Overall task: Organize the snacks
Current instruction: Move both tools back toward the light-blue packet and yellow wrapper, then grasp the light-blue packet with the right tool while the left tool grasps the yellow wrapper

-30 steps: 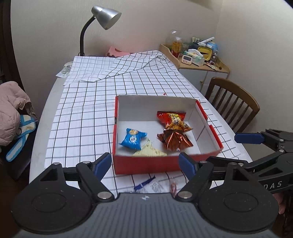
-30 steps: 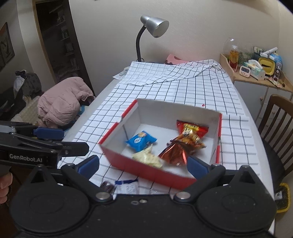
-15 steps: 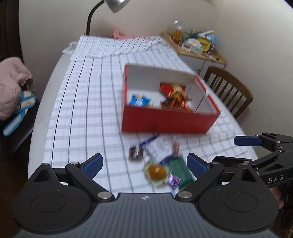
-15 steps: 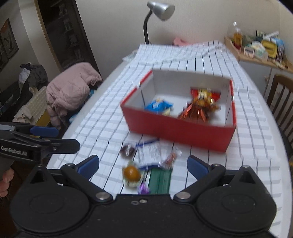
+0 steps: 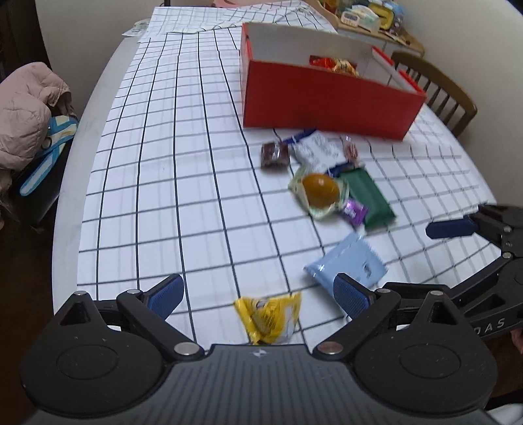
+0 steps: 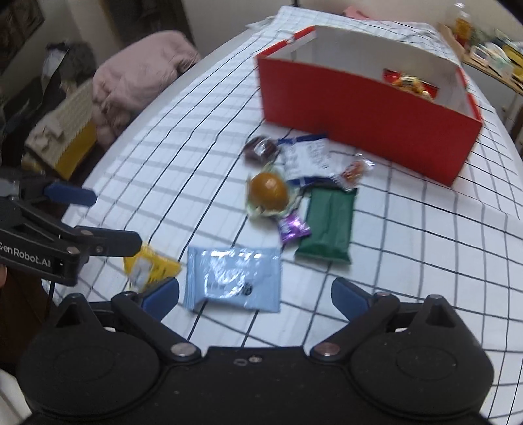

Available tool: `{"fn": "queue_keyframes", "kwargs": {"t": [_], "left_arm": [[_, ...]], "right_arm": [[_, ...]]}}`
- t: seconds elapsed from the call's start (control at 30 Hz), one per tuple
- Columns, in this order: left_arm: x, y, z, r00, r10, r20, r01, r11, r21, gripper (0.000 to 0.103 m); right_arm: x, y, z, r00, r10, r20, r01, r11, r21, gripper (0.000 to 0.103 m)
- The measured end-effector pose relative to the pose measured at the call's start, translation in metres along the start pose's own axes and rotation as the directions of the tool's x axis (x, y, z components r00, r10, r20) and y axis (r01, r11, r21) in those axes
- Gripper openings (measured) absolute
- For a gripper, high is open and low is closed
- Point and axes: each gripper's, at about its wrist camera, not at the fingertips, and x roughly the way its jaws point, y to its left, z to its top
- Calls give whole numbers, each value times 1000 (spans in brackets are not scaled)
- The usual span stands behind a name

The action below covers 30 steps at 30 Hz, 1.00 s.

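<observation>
A red box [image 5: 330,98] [image 6: 366,108] with white inside stands on the checked cloth and holds red-orange snack bags [image 6: 410,83]. In front of it lie loose snacks: a brown cake [image 5: 275,155], a white packet [image 5: 318,150], a wrapped bun [image 5: 319,189] [image 6: 268,191], a green pack [image 5: 367,199] [image 6: 328,224], a purple candy [image 6: 293,229], a light blue pack [image 5: 346,264] [image 6: 233,279] and a yellow bag [image 5: 268,317] [image 6: 148,266]. My left gripper [image 5: 258,296] is open just above the yellow bag. My right gripper [image 6: 255,296] is open over the light blue pack.
A pink jacket [image 5: 26,111] lies on a seat left of the table. A wooden chair [image 5: 438,88] stands at the right. A shelf with clutter [image 5: 372,19] is at the back right. The table's near edge is close under both grippers.
Both grippers have pulled back and dropped lower toward the near edge. The box now looks farther away, and the loose snacks in front of it have come into view.
</observation>
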Motion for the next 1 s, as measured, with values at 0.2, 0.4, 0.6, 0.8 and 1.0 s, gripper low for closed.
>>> {"fn": "queue_keyframes", "kwargs": {"t": [0.2,0.4,0.6,0.8,1.0], "left_arm": [[19,-3,-15,999,-1,-43,1,1000,7,98],[32,-4,-19,998,16,-60,-16,1000,-2,95],[40,-2,-19,997,7,-79,-10,999,-35,73],[42,-4,-20,996,-10,-88,8,1000,-25,52],[41,-6,-19,996,-31,-81,30,999,-19,44]], "right_arm": [[21,25,-10,999,-26,-24,22,990,-143,96],[38,33,-11,999,-40,-22,35,981,-190,91],[50,32,-10,999,-42,-33,35,981,-189,85],[50,31,-11,999,-31,-24,26,979,-201,80],[47,31,-10,1000,-19,-17,15,978,-208,68]]}}
